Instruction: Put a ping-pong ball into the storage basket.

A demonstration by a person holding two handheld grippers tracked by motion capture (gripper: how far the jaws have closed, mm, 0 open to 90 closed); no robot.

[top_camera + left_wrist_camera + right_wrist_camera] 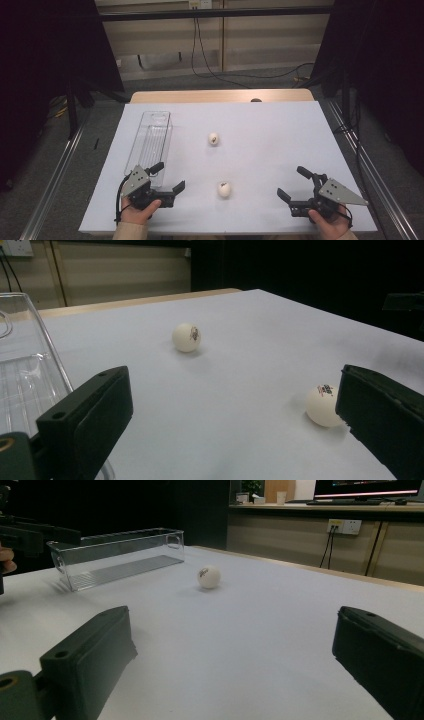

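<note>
high view: left gripper (170,177) and right gripper (290,183) rest on the white table (270,135), jaws spread wide, holding nothing; near ping-pong ball (224,189) lies between them, far ping-pong ball (213,138) beside the clear tray (150,140)

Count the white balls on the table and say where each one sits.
2. The near ball lies on the white sheet between the two grippers; the far ball lies further back, right of the clear tray. None seems hidden.

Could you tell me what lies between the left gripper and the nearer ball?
Nothing: in the high view, only bare white table separates the left gripper from the nearer ball.
</note>
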